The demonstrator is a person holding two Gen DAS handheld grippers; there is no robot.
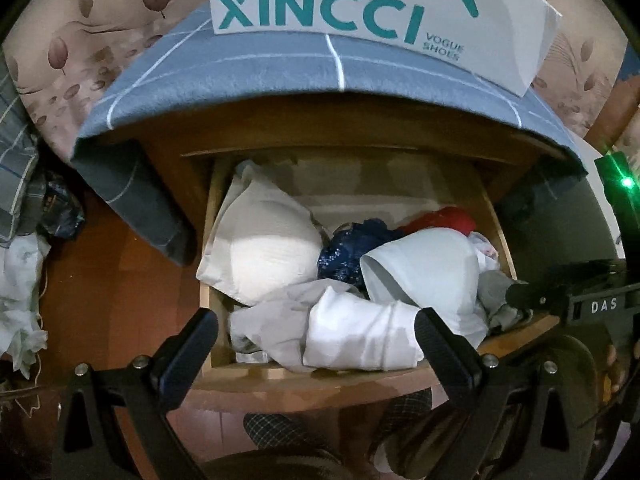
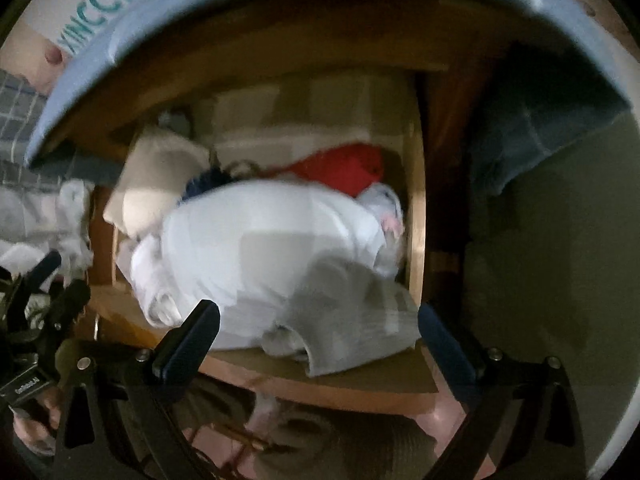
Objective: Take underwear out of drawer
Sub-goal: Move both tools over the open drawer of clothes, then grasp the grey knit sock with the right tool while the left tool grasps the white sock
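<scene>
Both grippers hang over the open drawer (image 1: pixel 500 236), pointing steeply down into it. The left gripper (image 1: pixel 316 336) has its fingers spread wide, released, with nothing between the pads; the tips sit above the front of the pile. The right gripper (image 2: pixel 320 328) is spread wide too, no pad pressing on cloth, hovering over the near right corner of the drawer; its view is blurred. From the left camera one right finger pokes in from the right edge, over the drawer's right front corner.

The underwear fills the drawer. A cream bra cup (image 1: pixel 264 248) lies at the left, a pale cup (image 1: pixel 424 268) lies toward the right, and a navy piece (image 1: pixel 352 248) sits between them. A red piece (image 1: pixel 444 218) sits at the back right. A white roll (image 1: pixel 360 336) lies along the front, on grey cloth (image 1: pixel 272 324).

Above, a blue checked cloth (image 1: pixel 280 68) drapes over the cabinet top, with a white XINCCI box (image 1: pixel 360 12) on it.
</scene>
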